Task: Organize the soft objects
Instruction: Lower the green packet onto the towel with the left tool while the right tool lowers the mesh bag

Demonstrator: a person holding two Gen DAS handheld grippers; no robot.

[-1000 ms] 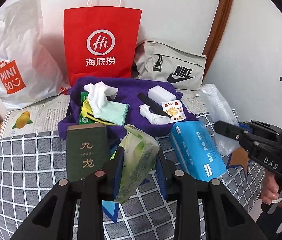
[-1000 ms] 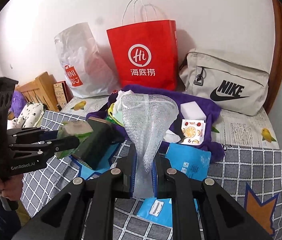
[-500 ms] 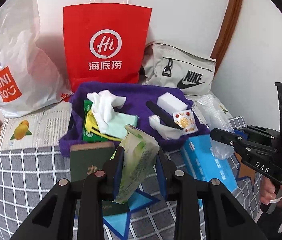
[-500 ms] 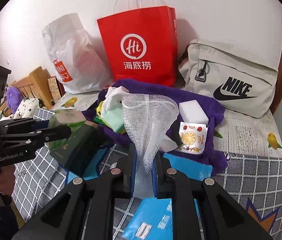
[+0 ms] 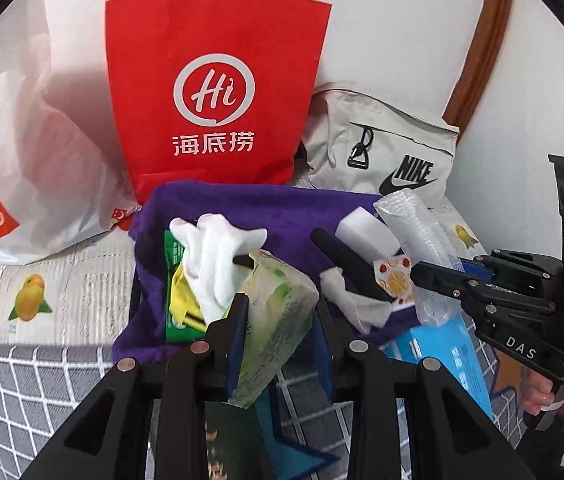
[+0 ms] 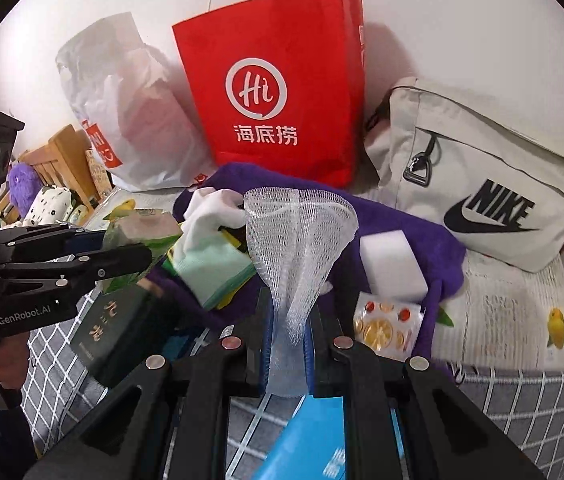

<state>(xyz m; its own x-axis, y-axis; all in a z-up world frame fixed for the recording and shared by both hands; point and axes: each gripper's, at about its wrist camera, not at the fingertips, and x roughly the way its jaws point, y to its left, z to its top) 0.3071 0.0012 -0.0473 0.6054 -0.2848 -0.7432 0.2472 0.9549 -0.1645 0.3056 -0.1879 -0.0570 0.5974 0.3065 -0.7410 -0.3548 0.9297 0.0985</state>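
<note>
Through my left wrist camera, my left gripper [image 5: 279, 320] is clamped on a green tissue pack [image 5: 277, 320] above the purple towel [image 5: 265, 208]; behind stand a red bag [image 5: 213, 88] reading "Hi 海底捞" and a beige NIKE bag [image 5: 382, 152], and my right gripper [image 5: 438, 276] reads "DAS". Through my right wrist camera, that gripper is clamped on a white mesh sleeve [image 6: 294, 248] over the towel; the left one reads "GenRobot.AI".
</note>
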